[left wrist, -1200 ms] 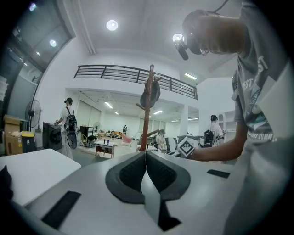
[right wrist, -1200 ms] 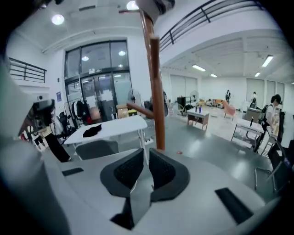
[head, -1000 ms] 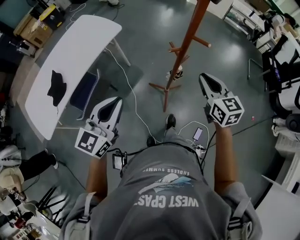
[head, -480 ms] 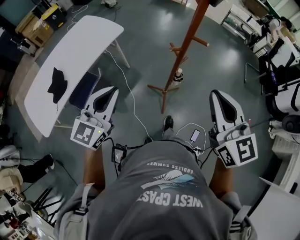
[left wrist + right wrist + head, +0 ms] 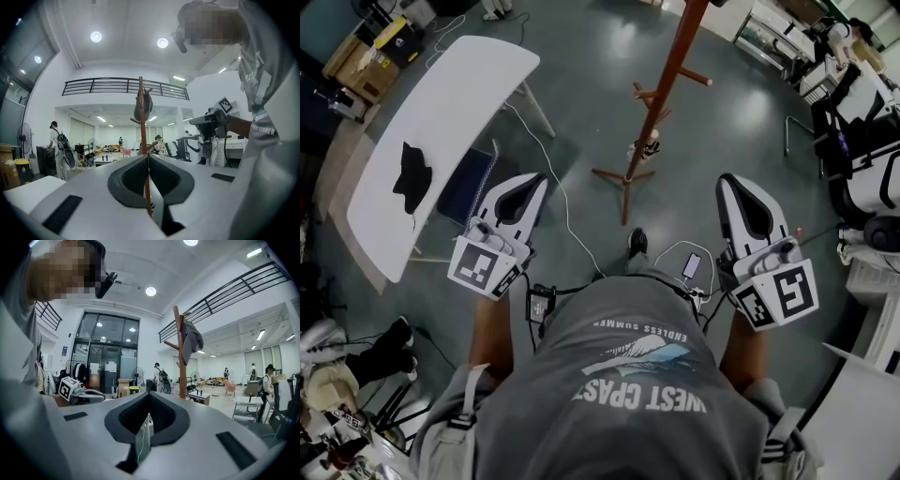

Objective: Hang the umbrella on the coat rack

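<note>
Coat rack: the brown coat rack (image 5: 661, 89) stands on the grey floor straight ahead of the person. Everything below is placed from it.
Umbrella: a grey folded thing (image 5: 191, 339) hangs from a peg near the rack's top, touching the pole side. It reads as the umbrella, though it is small and far off, so I cannot be certain.
Left gripper: the left gripper (image 5: 528, 181) is held level, well short of the rack and to its left. Its jaws are pressed together with nothing between them; the thin brown line in its slit is the distant rack pole.
Right gripper: the right gripper (image 5: 734, 181) is level with the left one, well short of the rack and to its right. Its jaws are closed flat on each other and it carries nothing.
Other things: a white table (image 5: 459, 103) stands well to the rack's left with a black thing (image 5: 412, 173) lying on it. A small pale object (image 5: 648, 147) sits near the rack's foot.
Done: judging by the hanging grey thing and both empty grippers, the hanging looks finished.
Left: seemingly nothing, unless the grey thing is not the umbrella.
</note>
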A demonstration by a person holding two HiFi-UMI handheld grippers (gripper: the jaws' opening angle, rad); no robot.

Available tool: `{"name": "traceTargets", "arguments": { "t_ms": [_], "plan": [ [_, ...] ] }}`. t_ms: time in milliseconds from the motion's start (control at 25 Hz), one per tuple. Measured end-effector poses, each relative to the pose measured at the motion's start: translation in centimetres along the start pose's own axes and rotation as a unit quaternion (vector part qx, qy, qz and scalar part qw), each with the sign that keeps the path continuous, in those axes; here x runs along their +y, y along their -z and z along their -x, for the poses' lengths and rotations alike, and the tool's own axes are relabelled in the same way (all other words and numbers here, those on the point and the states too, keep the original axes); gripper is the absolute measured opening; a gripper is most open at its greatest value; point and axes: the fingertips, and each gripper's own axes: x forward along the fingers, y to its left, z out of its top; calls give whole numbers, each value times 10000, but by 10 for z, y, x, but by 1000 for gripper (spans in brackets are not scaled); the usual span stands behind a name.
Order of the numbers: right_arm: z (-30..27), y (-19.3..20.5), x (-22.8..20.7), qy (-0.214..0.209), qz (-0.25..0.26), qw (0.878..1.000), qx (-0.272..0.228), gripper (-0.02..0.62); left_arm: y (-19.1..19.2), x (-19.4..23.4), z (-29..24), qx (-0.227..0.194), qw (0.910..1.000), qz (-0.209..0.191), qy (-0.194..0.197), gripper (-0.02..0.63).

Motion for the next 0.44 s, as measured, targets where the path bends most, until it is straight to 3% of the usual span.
{"name": "traceTargets", "arguments": {
  "t_ms": [440],
  "plan": [
    [-14,2,0,-15,9,10000,59,28,9,8,2,56,10000,80,-2,18]
  ]
}}
